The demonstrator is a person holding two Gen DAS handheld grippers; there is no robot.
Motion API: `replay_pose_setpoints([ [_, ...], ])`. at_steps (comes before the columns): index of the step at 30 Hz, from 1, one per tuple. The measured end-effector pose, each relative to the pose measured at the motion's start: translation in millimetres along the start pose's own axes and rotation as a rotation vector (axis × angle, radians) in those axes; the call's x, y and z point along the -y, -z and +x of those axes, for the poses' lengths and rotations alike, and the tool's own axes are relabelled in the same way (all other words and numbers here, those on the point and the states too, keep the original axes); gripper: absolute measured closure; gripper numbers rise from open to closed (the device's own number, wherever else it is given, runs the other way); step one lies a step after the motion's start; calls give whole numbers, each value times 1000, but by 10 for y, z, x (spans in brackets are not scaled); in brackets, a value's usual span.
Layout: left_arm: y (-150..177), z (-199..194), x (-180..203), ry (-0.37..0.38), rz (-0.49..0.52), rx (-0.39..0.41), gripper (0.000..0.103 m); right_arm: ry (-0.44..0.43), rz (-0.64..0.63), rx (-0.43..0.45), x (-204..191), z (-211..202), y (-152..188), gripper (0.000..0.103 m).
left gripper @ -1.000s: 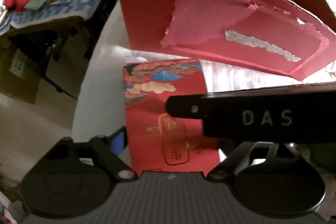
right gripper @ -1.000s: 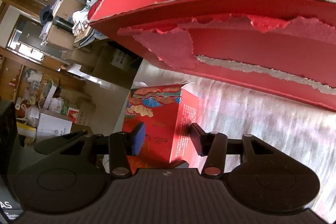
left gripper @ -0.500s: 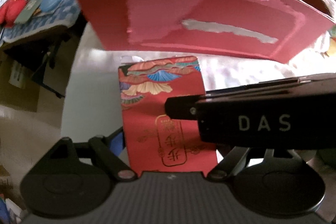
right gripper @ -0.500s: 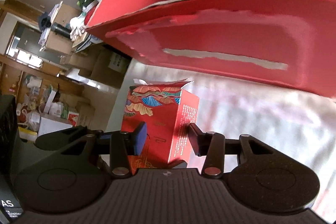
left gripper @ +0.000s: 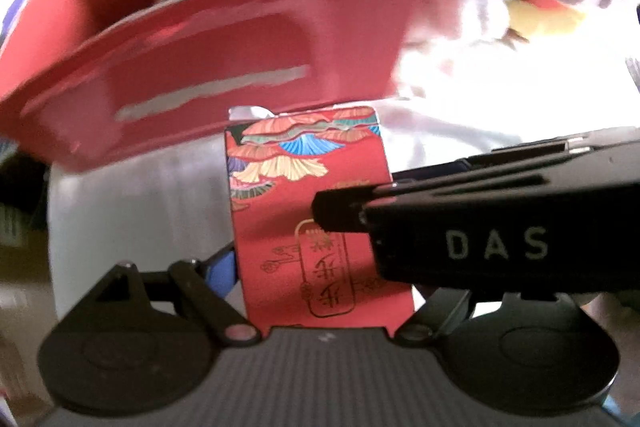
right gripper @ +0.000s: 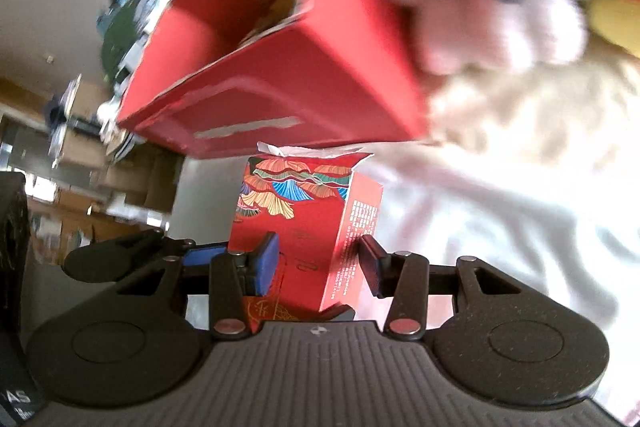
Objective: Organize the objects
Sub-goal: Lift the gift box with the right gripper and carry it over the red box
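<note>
A small red carton with a coloured fan pattern (left gripper: pixel 312 211) sits between the fingers of both grippers; it also shows in the right wrist view (right gripper: pixel 304 227). My left gripper (left gripper: pixel 320 283) is shut on its sides. My right gripper (right gripper: pixel 318 263) is shut on it too, blue pad (right gripper: pixel 267 264) on the front face. The right gripper's black body (left gripper: pixel 492 239) crosses the left wrist view. A big red cardboard box (left gripper: pixel 224 67) with round items inside stands just beyond the carton, also in the right wrist view (right gripper: pixel 280 83).
A white cloth (right gripper: pixel 500 211) covers the table. A plush toy (right gripper: pixel 492 3) with yellow and green parts lies right of the big box. Cluttered shelves and cardboard boxes (right gripper: pixel 80 147) stand beyond the table's left edge.
Both grippers have lifted with the carton and swung right. The big box's open top and the plush toy have come into view.
</note>
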State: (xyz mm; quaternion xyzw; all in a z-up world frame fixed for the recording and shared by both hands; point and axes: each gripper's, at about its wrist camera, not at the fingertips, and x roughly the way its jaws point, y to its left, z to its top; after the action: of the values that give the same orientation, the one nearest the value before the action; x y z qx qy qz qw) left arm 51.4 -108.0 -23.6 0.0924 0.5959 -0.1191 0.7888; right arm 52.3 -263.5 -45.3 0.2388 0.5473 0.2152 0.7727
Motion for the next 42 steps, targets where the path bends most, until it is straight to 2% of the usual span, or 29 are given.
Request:
replay_pose_setpoints([
  [6,-117,-33,547,22,148,18,20,45,59,83,278,-378,95,55],
  [12,-236,-177,993,36,256,71,20,96,65,188,363,-738,131,55],
  [20,-463,-467,1183,67,347,196,20,122,73,336,253,-1131,-10,55],
  [26,-687,-782,1020,84,371,308,20,133,27,431,-95,-1218,-237,55],
  [32,-857,-1064,601,53,357,406,20,102,-52,474,-453,-1088,-592,55],
  [36,-966,-1164,232,16,325,446,20,47,-66,464,-669,-876,-861,55],
  [42,-1098,-1097,-392,-53,268,447,20,-26,-98,400,-979,-367,-1181,55],
])
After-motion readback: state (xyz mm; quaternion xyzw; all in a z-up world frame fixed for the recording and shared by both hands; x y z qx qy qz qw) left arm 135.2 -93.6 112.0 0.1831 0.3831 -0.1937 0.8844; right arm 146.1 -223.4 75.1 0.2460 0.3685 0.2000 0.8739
